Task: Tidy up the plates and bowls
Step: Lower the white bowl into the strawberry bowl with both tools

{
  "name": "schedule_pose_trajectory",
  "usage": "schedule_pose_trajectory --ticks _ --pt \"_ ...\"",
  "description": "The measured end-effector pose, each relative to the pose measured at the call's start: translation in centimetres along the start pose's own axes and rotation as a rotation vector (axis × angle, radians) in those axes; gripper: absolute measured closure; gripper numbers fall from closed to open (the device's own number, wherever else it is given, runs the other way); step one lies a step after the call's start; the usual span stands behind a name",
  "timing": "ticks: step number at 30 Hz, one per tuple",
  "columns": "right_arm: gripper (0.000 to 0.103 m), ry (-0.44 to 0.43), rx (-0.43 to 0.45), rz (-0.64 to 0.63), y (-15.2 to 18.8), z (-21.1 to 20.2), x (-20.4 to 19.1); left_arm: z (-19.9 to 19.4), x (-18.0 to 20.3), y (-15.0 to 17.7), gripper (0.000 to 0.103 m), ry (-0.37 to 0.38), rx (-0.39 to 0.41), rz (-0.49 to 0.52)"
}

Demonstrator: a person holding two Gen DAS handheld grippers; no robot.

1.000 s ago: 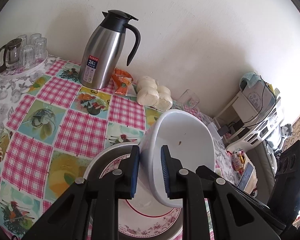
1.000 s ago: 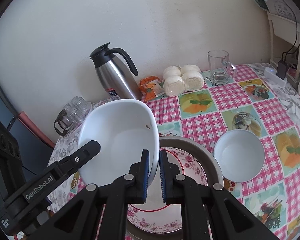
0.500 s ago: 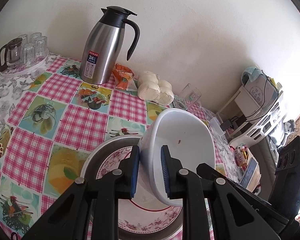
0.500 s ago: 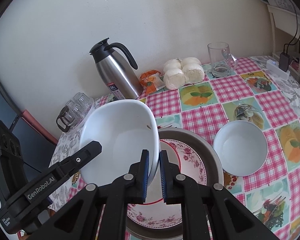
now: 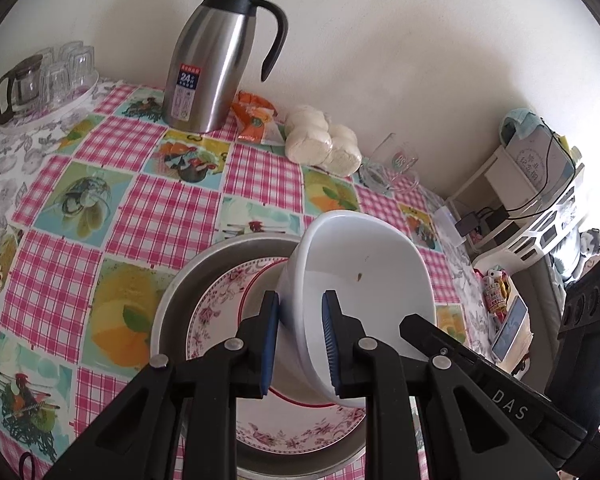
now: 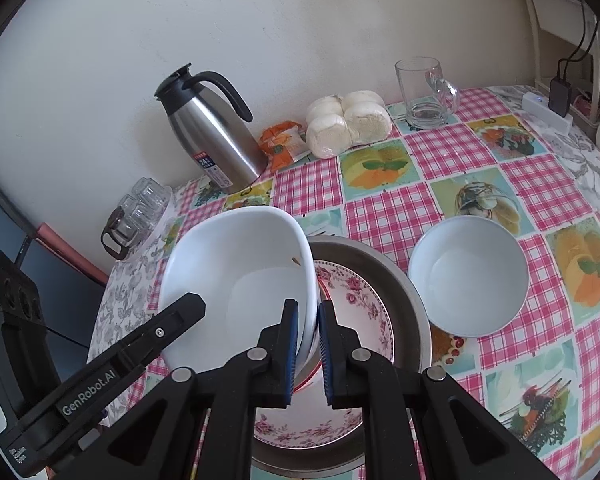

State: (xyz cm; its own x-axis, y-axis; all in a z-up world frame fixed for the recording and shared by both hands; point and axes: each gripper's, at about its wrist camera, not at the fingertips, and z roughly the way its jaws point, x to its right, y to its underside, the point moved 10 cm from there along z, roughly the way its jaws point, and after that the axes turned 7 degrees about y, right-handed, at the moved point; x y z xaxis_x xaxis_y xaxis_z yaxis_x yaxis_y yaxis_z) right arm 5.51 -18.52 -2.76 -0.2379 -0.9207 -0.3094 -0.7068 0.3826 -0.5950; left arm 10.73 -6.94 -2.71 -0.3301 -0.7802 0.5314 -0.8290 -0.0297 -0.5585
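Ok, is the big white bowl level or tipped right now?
Tipped: big white bowl leans, its opening facing sideways above the floral plate.

White bowl [image 5: 364, 280] perhaps slightly lower, nearer the floral plate [image 5: 220, 312]

White bowl [image 5: 364, 280] tilted, rim clamped between left gripper [image 5: 300, 344] pads, right gripper [image 5: 480, 384] arm at 4 o'clock, floral plate [image 5: 228, 308] in metal pan [image 5: 188, 280] beneath, steel thermos [image 5: 208, 60] at 11 o'clock, wrapped buns [image 5: 324, 146] at 12 o'clock, checked tablecloth [image 5: 160, 208].
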Motion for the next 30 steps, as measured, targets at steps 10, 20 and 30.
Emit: schedule_pose_trajectory --ticks 10,20,30 --pt "0.09 0.003 -0.059 0.002 1.1 1.4 -0.1 0.9 -1.3 0.8 0.081 -0.022 -0.038 -0.036" --pt "0.088 -0.007 -0.083 0.016 1.5 2.2 0.2 1.6 -2.0 1.2 0.081 -0.018 -0.06 -0.067" --pt "0.088 -0.019 -0.079 0.014 1.4 2.0 0.0 0.9 -1.6 0.5 0.078 -0.019 -0.039 -0.038"
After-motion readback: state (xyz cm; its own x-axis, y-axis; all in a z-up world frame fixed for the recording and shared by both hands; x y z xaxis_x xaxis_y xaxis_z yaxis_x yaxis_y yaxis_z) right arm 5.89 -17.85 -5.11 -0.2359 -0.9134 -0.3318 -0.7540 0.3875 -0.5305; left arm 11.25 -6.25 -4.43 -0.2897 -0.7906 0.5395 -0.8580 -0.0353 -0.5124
